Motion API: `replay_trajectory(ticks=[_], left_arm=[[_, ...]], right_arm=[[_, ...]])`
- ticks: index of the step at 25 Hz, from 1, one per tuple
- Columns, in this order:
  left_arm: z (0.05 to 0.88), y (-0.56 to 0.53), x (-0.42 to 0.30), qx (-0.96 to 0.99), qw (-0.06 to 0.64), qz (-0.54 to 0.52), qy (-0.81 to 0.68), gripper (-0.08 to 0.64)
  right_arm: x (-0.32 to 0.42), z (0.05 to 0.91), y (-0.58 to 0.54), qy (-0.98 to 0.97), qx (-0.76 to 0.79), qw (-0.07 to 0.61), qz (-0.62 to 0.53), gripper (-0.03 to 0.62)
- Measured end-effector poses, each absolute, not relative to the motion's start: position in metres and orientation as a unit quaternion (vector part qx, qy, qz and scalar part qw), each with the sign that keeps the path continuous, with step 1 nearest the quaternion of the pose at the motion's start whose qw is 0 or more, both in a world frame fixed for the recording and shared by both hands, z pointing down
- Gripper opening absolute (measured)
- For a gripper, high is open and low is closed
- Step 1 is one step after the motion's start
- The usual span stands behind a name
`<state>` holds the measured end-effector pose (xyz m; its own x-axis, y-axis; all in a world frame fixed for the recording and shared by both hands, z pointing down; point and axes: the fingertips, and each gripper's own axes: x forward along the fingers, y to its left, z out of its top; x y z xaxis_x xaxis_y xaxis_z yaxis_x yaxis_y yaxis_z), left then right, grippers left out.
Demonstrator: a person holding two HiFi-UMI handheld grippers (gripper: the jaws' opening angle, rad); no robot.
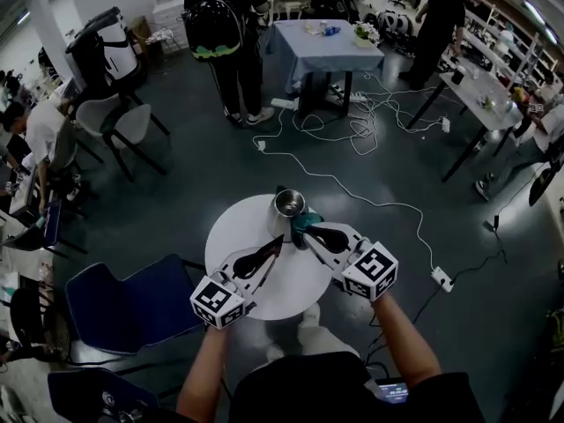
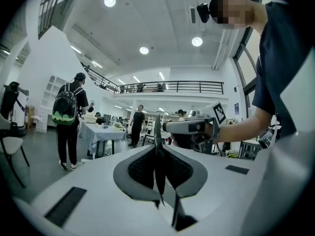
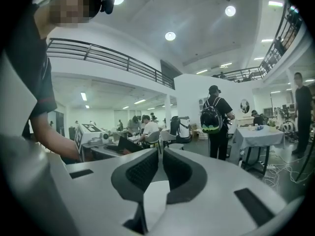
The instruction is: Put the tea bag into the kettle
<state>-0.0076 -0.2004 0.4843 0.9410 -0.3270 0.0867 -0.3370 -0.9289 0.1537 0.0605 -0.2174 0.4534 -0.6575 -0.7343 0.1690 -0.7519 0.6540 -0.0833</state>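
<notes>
Kettle (image 1: 288, 204) beside right hand-held gripper (image 1: 306, 230)

Open-topped steel kettle (image 1: 288, 204) upright at far edge of round table (image 1: 264, 293)

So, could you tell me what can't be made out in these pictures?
- Tea bag: seen in no view.
- Kettle inside: head view, too small and dark.
- Teal thing by the kettle: head view, partly behind the right gripper; unidentifiable.
- Table: outside both gripper views, which look out over the room.
</notes>
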Motion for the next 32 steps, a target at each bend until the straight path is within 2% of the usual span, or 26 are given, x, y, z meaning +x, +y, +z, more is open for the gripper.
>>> replay_trajectory(ticks=[1, 3, 4, 11, 26, 29, 32], left_arm=[[0.487, -0.203, -0.007, 0.982, 0.085, 0.032, -0.168, 0.035], [0.49, -0.207, -0.006, 0.981, 0.088, 0.037, -0.167, 0.035], [0.492, -0.209, -0.005, 0.981, 0.089, 0.039, -0.167, 0.035], [0.498, -0.223, 0.015, 0.982, 0.086, 0.052, -0.16, 0.035], [0.506, -0.25, 0.053, 0.982, 0.082, 0.068, -0.158, 0.035], [0.51, -0.259, 0.055, 0.978, 0.091, 0.078, -0.173, 0.035], [0.511, -0.267, 0.057, 0.975, 0.097, 0.076, -0.183, 0.035]], right_arm=[[0.059, 0.456, -0.22, -0.912, 0.399, 0.06, 0.077, 0.026], [0.052, 0.46, -0.224, -0.922, 0.372, 0.06, 0.087, 0.138], [0.049, 0.46, -0.225, -0.927, 0.359, 0.062, 0.089, 0.144], [0.046, 0.467, -0.237, -0.948, 0.295, 0.077, 0.094, 0.163], [0.049, 0.488, -0.263, -0.974, 0.155, 0.089, 0.142, 0.161], [0.05, 0.494, -0.27, -0.975, 0.141, 0.092, 0.144, 0.148], [0.054, 0.496, -0.278, -0.976, 0.134, 0.095, 0.141, 0.105]])
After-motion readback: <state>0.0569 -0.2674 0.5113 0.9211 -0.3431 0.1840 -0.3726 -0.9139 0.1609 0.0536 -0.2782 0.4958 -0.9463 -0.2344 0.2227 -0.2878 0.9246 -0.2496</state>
